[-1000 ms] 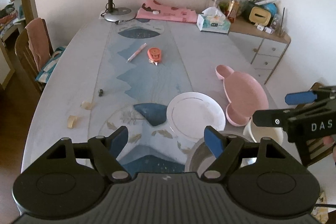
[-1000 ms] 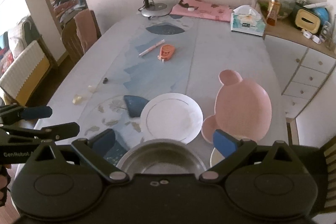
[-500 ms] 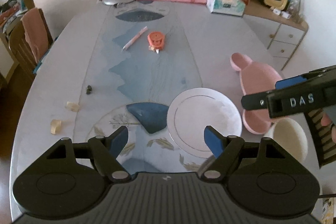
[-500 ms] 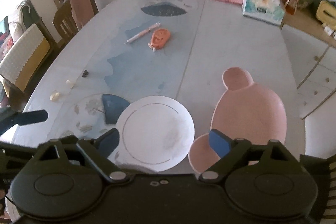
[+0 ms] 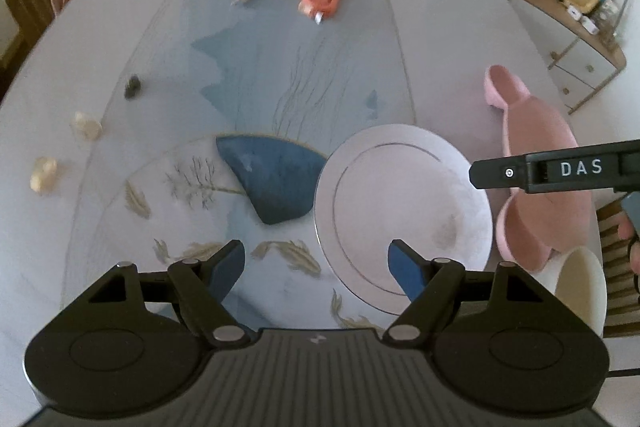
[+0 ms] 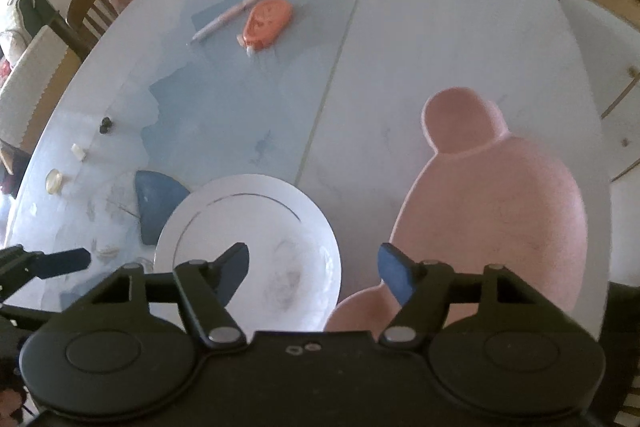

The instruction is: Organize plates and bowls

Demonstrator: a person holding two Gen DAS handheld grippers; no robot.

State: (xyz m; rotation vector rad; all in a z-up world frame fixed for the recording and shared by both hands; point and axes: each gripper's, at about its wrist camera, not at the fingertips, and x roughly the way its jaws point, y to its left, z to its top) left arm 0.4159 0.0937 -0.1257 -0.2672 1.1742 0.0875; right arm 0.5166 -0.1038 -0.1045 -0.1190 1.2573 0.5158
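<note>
Currently both grippers point steeply down over the near end of the counter (image 5: 440, 47), neither carrying anything.

Left gripper (image 5: 316, 263): fingers spread, nothing between them but patterned counter; its right finger (image 5: 404, 267) overlaps the near-left rim of the white plate (image 5: 404, 199) in the left wrist view. Whether it touches the rim cannot be told.

Right gripper (image 6: 312, 271): its jaws have just been closing, yet a clear gap remains and no pad presses on anything. In its own view the left finger (image 6: 234, 271) lies over the white plate (image 6: 256, 235), the right finger (image 6: 394, 273) over the near ear of the pink bear-shaped plate (image 6: 492, 219); the gap between them straddles the strip of counter separating the two plates.

Placement of the task's things: white plate flat near the counter's near edge; pink plate just to its right, close beside it, long axis running away from the person, one ear far, one ear near. A cream bowl (image 5: 580, 291) stands at the near-right corner, beyond the pink plate's near ear.

Judgement: the right hand is the nearer to the pink plate and sits at its near end; the left is nearer the white plate's left rim. Which plate is to be taken first cannot be settled.
</note>
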